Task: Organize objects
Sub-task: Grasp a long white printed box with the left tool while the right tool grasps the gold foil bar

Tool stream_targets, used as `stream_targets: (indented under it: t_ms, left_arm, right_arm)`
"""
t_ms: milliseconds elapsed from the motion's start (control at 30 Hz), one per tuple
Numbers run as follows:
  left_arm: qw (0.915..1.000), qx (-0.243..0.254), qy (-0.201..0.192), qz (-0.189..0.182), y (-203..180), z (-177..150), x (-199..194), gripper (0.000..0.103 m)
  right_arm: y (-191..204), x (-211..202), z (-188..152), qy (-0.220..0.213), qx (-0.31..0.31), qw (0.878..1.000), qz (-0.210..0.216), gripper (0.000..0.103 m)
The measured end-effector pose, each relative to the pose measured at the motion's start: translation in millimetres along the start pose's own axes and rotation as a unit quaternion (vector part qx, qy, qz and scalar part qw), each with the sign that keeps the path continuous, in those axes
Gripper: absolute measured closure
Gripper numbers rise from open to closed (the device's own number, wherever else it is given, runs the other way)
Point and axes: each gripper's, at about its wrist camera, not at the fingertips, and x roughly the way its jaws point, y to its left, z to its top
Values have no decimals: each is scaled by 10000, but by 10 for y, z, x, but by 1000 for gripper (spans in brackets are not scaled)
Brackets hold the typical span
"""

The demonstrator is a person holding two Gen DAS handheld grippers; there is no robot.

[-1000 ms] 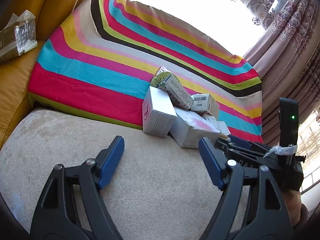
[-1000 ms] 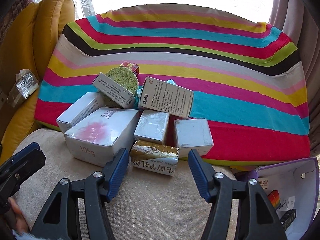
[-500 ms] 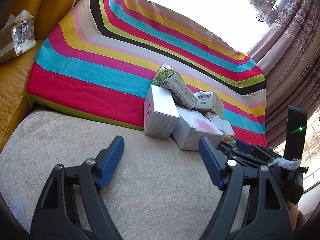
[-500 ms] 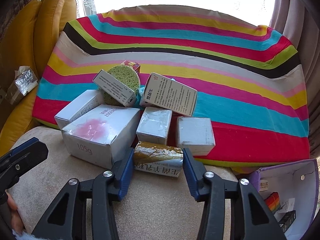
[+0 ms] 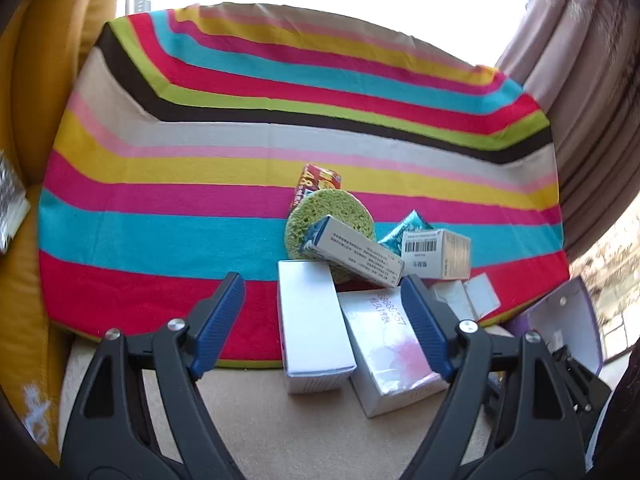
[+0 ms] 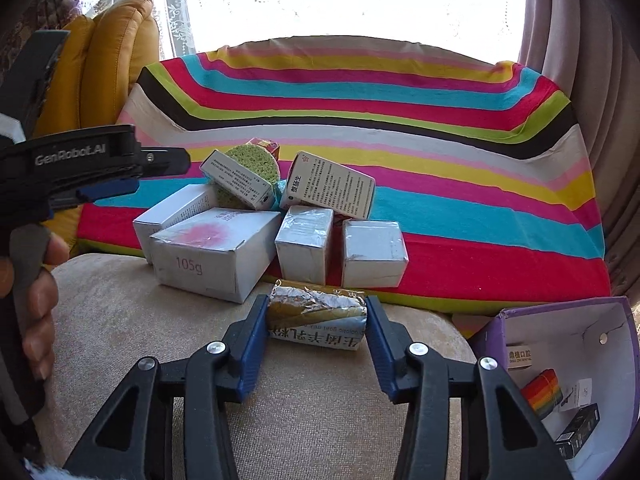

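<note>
A: Striped cloth (image 6: 400, 92) in red, blue, yellow and black is covering the cushion behind, and a heap of boxes is leaning against its lower edge. What is crowding the right claw (image 6: 316, 330)?

B: The foil-wrapped packet (image 6: 318, 320) is lying on the beige seat cushion (image 6: 132, 320), just in front of two small silver boxes (image 6: 306, 242). The big white box marked 105g (image 6: 212, 252) is sitting close on its left. A purple-edged open box (image 6: 600, 340) holding small items is standing to the right.

A: Is the right claw gripping?

B: Yes, its blue pads are pressing on both ends of the foil-wrapped packet. The packet's long axis is running left to right across the right wrist view, spanning the gap between the fingers, its printed face looking toward the camera.

A: And the left claw (image 5: 324, 320)?

B: It is opening, jaws wide apart, nothing pressed between the pads. It is hovering over a tall white carton (image 5: 312, 320) lying flat, long axis running away from the camera. Behind that, a slim printed box (image 5: 356, 250) is lying tilted across a green round sponge (image 5: 320, 212), beside a barcoded box (image 5: 436, 252).

A: Anything in the way?

B: A hand (image 6: 36, 296) is holding the left tool at the left edge of the right wrist view.
</note>
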Motion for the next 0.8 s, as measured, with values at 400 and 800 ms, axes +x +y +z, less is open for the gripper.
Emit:
stream_targets:
  t_ms: [400,800]
  left_arm:
    - [9891,1080,837,545,-426,171,504,7]
    - [9818,1350,955,932,-573,157,644,22]
  right_arm:
    - [-97,8,-17,-109,249,9994,218,56]
    - [-159,14,-44,-103,364,9987,352,56]
